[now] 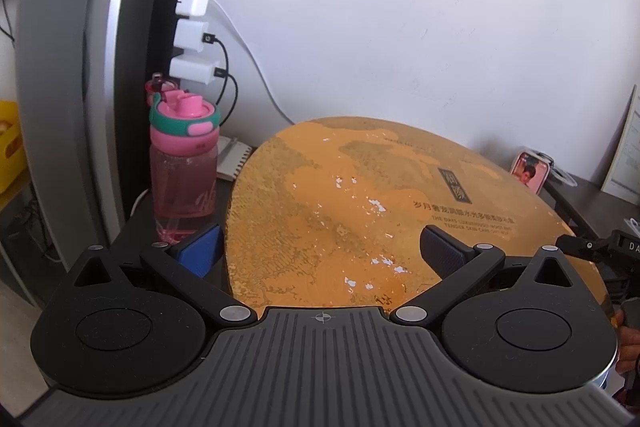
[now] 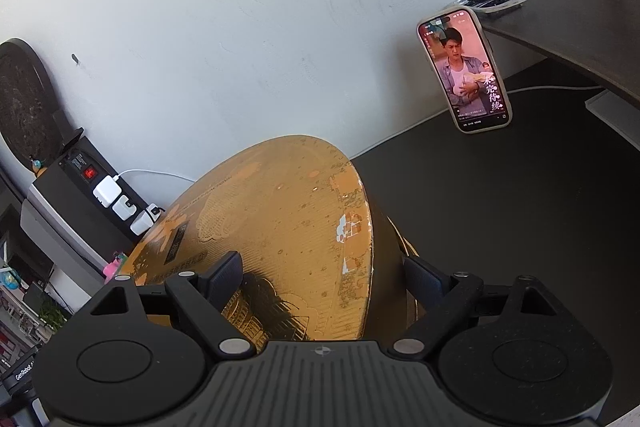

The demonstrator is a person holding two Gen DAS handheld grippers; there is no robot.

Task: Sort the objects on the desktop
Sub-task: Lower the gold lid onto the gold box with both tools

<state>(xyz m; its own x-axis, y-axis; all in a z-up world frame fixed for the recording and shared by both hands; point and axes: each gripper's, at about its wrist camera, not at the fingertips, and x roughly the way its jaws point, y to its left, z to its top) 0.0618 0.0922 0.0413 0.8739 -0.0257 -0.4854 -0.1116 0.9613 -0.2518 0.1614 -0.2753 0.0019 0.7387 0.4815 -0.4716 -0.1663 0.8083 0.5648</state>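
dark desk (image 2: pixel 500 211) | on it: orange box (image 2: pixel 280 211), pink bottle (image 1: pixel 182 163), phone (image 2: pixel 466 71)

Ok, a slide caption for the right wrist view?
Right claw straddling the worn orange box edge, phone propped against the wall.

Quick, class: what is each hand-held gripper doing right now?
Left hand-held gripper: straddles the orange box's edge; grip cannot be told.
Right hand-held gripper: wide apart, straddling the box's corner; grip cannot be told.

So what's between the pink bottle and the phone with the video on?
The big worn orange box sits between the pink bottle and the phone, seen in the left wrist view.
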